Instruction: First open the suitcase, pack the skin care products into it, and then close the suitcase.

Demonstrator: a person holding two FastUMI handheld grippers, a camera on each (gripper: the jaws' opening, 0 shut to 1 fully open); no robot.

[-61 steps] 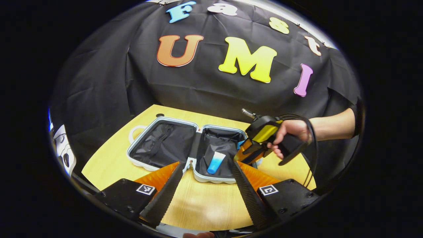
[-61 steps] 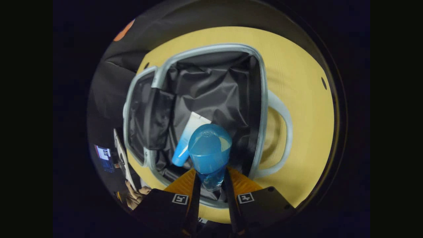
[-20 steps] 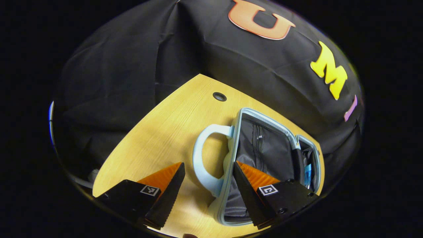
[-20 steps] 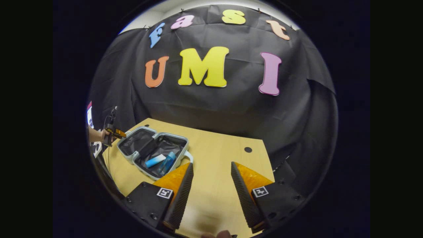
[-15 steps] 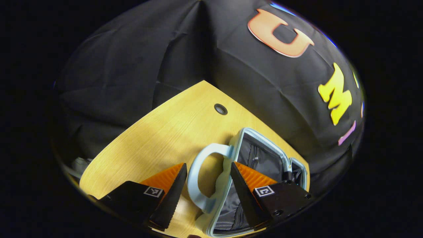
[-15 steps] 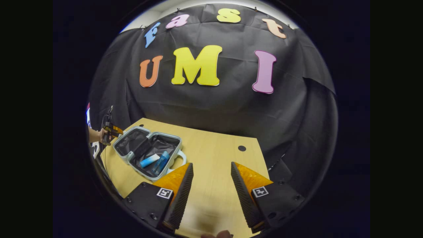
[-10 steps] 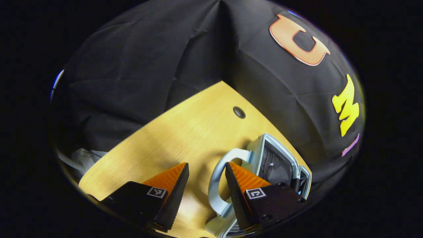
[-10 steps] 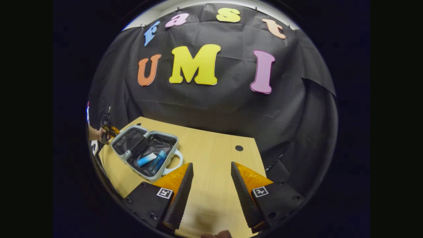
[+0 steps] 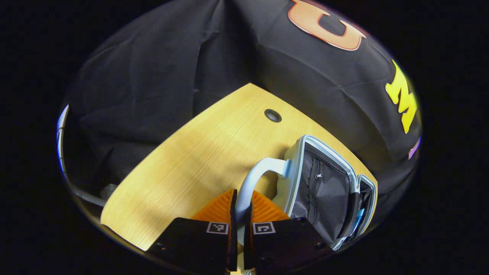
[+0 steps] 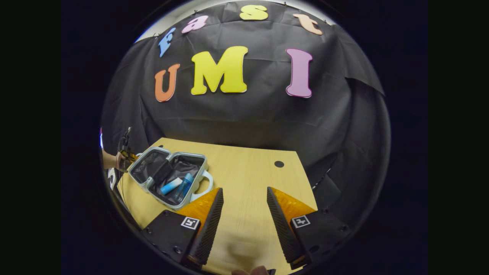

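— Looking at the left gripper (image 9: 240, 208), what does the closing move turn on?

— On the handle (image 9: 255, 173). It runs up between the jaws, which are nearly together and pinch its lower bend from both sides. From that pinch the loop arcs up and away to the shell of the suitcase (image 9: 292, 162), which lies just to the right of the handle.

— Where does the suitcase sit?

— On the wooden table (image 10: 248, 175), splayed open, its two halves side by side. The half carrying the handle is tipped up off the table. From the handle, the hinge lies beyond the zipped lining, toward the far half.

— So its long axis?

— Running from the gripped handle across both halves to the other handle (image 10: 208, 185). I judge the lid half has to swing about the hinge, over toward that far half.

— The products?

— A tube (image 10: 170, 186) and a blue bottle (image 10: 183, 188) lie in the half away from the gripped handle, roughly parallel to each other, their lengths running slantwise across that half.

— And the right gripper (image 10: 241, 208)?

— Well apart from the suitcase, jaws wide, holding nothing. The left is far nearer, so the closing looks like its job.
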